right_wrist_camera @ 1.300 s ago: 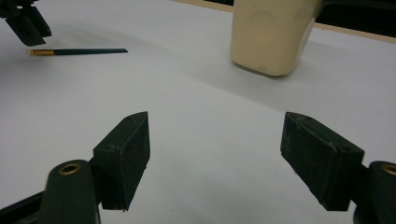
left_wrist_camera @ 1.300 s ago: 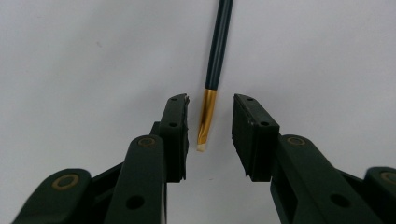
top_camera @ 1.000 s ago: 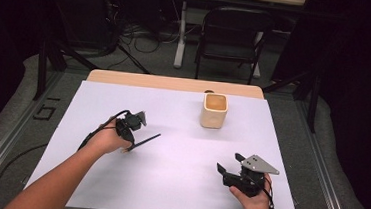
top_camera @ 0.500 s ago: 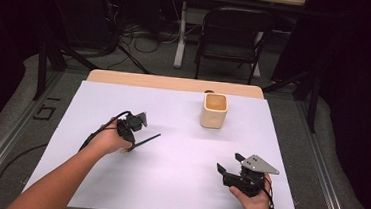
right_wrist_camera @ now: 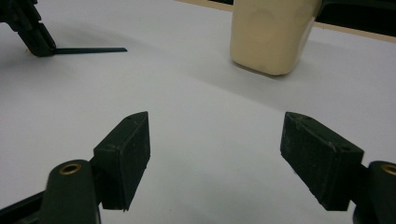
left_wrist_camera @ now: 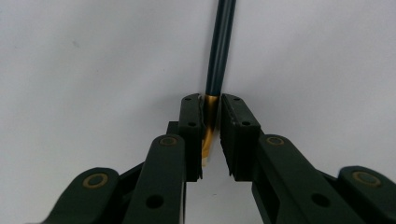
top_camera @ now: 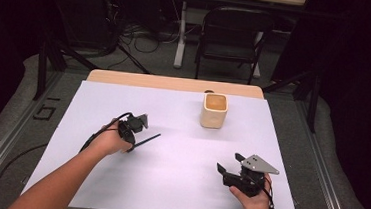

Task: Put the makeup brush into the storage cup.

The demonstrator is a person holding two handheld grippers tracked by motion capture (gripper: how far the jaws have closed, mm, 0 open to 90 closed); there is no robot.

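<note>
A thin dark pencil [top_camera: 148,140] with a gold end lies on the white table [top_camera: 177,184] left of centre. My left gripper [top_camera: 131,148] stands over its near end. In the left gripper view the gold end sits between the pads of the left gripper [left_wrist_camera: 211,100], which have just been closing and now press on it; the dark shaft of the pencil [left_wrist_camera: 222,46] runs on ahead. My right gripper [top_camera: 221,170] rests near the table's front right, its pads of the right gripper [right_wrist_camera: 215,126] wide apart and bare. A cream cup [top_camera: 214,111] stands upright at the back centre.
From the right gripper view, the cup [right_wrist_camera: 273,35] is ahead to the right and the pencil [right_wrist_camera: 88,49] far left beside the left gripper [right_wrist_camera: 44,50]. A folding chair [top_camera: 229,32] and cables lie beyond the table's wooden back edge [top_camera: 175,82].
</note>
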